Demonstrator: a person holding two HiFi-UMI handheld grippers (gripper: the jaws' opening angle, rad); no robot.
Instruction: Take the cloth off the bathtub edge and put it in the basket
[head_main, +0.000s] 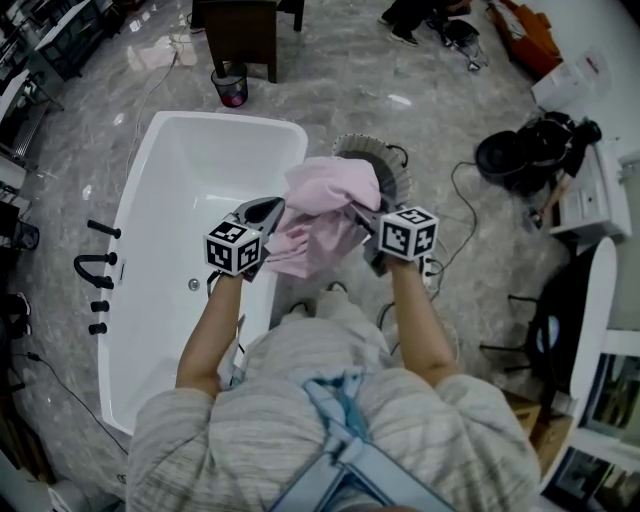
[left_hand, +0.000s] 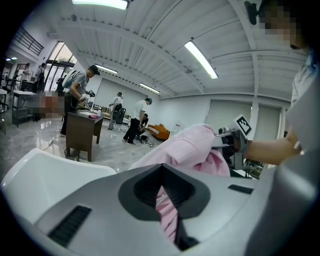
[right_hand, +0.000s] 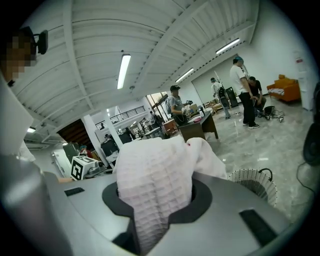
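Cloth: the pink cloth (head_main: 325, 205) is bunched up in the air between the two grippers. It is off the tub (head_main: 140, 215) edge and not in the basket yet.
Left gripper: the left gripper (head_main: 268, 210) pinches a thin fold of the cloth, on the cloth's 9 o'clock side.
Right gripper: the right gripper (head_main: 362, 216) is pressed onto a thick wad of the cloth, on its 3 o'clock side.
Why two grips: I think one grip on each side keeps the cloth up, so it does not sag and drag on the tub or the floor.
Basket: the basket (head_main: 392, 168) stands on the floor just past the cloth, at about 1 o'clock. The cloth hides part of it.
Tub: white, at 9 o'clock from the cloth.
Step now: carrying the cloth over to the basket, I think.
Next: go toward 1 o'clock until the cloth is over the basket, then let both grips go.
Watch out: the part hanging low may catch on the basket rim.
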